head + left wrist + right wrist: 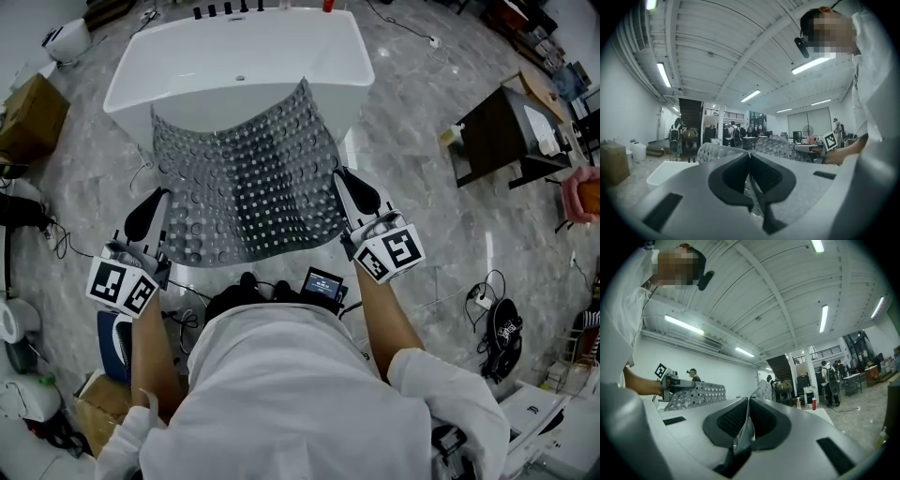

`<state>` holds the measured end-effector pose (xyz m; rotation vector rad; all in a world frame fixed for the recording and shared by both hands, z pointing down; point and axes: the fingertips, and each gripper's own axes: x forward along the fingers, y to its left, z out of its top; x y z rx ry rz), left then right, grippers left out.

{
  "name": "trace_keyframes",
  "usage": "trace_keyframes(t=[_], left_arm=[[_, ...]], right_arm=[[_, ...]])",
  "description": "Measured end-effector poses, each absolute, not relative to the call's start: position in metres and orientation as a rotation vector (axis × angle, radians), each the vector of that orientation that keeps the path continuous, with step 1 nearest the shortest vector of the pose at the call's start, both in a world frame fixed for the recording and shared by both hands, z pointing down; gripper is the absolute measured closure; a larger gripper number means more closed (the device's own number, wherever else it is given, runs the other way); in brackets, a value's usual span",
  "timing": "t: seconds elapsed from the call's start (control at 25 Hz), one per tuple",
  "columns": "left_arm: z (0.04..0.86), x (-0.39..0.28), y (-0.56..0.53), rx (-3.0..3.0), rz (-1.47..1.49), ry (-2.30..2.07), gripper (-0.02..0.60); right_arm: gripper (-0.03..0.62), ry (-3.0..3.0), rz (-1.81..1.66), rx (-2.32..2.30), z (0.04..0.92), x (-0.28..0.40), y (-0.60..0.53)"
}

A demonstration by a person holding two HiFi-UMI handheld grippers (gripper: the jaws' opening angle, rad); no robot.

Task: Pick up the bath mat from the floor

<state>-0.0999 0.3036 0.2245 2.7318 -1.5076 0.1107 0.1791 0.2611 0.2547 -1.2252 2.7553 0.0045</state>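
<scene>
The bath mat (246, 178) is a grey see-through sheet covered in round suction cups. It hangs spread between my two grippers, off the floor, and its far edge reaches the rim of the white bathtub (234, 61). My left gripper (157, 197) is shut on the mat's near left corner. My right gripper (340, 175) is shut on the near right corner. In the left gripper view the jaws (749, 155) meet, with the mat (780, 146) running on past them. In the right gripper view the mat's edge (696, 394) leads off from the closed jaws (747, 401).
A cardboard box (33, 112) sits at the left and a dark low table (497, 136) at the right. Cables and a black item (503, 337) lie on the marble floor at the right. White containers (19, 394) stand at the near left. People stand far off in the hall.
</scene>
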Motion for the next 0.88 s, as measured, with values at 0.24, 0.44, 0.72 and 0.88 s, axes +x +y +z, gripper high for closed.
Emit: trace_keyframes(t=[0.24, 0.44, 0.72, 0.88], left_arm=[[0.226, -0.096, 0.306, 2.725, 0.103, -1.515, 0.563], [0.229, -0.094, 0.312, 2.719, 0.091, -1.520, 0.563], [0.229, -0.080, 0.304, 2.735, 0.098, -1.480, 0.563], [0.231, -0.080, 0.299, 2.738, 0.094, -1.472, 0.563]], right_arm=[[0.553, 2.741, 0.000, -1.233, 0.256, 0.189, 0.262], [0.554, 2.716, -0.014, -1.252, 0.261, 0.197, 0.268], [0.554, 2.700, -0.033, -1.276, 0.264, 0.207, 0.266], [0.554, 2.695, -0.041, -1.281, 0.268, 0.208, 0.262]])
